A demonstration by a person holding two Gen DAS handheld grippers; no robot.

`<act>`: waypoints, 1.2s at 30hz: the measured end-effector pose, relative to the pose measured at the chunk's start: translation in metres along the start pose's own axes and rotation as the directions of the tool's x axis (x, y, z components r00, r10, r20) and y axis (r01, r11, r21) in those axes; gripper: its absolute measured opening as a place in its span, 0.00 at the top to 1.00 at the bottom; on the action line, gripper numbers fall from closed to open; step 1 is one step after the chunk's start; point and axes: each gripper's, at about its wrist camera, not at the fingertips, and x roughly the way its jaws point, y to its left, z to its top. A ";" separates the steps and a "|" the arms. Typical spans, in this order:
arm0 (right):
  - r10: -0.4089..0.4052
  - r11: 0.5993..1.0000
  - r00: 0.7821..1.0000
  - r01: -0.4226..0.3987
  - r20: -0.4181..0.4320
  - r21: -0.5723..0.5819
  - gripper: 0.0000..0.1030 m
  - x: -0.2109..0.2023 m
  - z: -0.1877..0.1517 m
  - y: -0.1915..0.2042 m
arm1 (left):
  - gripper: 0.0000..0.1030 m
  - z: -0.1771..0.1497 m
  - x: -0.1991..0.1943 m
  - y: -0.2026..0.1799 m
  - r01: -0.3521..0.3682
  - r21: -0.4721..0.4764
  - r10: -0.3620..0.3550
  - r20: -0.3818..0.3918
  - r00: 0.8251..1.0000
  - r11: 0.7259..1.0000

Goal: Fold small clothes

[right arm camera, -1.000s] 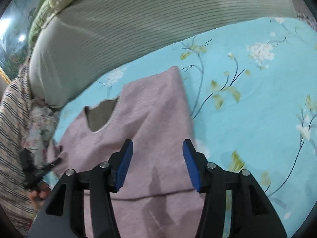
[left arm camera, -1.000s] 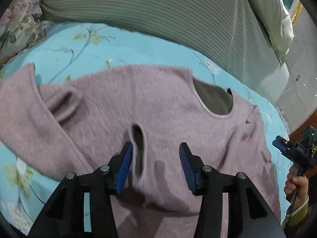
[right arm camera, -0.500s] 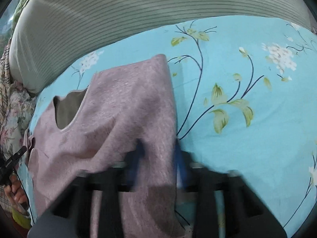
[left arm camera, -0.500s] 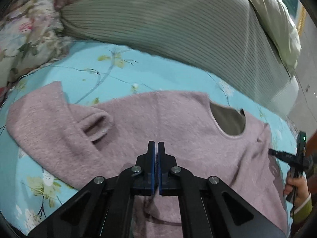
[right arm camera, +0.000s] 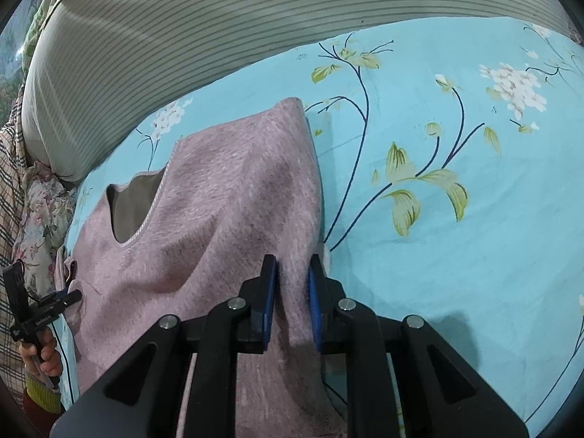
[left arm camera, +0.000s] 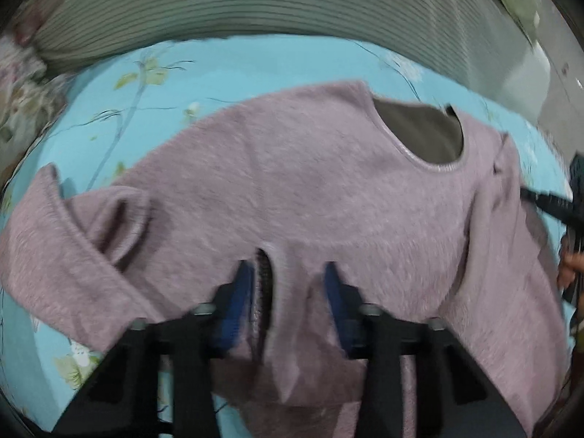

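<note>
The mauve sweater (left arm camera: 328, 197) lies spread on the blue flowered bedsheet (right arm camera: 456, 237), just ahead of both claws. The right claw (right arm camera: 292, 292) pinches its folded side edge. The left claw (left arm camera: 284, 292) has just been opening, its blue pads apart with a cuff (left arm camera: 262, 277) between them, unpressed. The knit looks soft, light and floppy; I'd hold it by seams or edges, not mid-panel.
</note>
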 end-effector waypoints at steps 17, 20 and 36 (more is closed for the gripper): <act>-0.120 0.993 0.985 0.119 0.122 0.015 0.96 -0.035 0.001 -0.003 | 0.98 -0.022 -0.009 0.012 -0.158 -0.217 0.197 0.170 0.965 0.963; -0.077 0.996 0.983 0.082 0.167 -0.027 0.96 -0.048 0.001 0.015 | 0.98 -0.028 -0.004 0.008 -0.196 -0.186 0.226 0.153 0.962 0.963; 0.128 0.990 0.988 -0.123 0.084 -0.062 0.46 -0.066 -0.048 0.061 | 0.38 -0.060 -0.092 0.096 -0.146 -0.422 0.245 0.191 0.951 0.895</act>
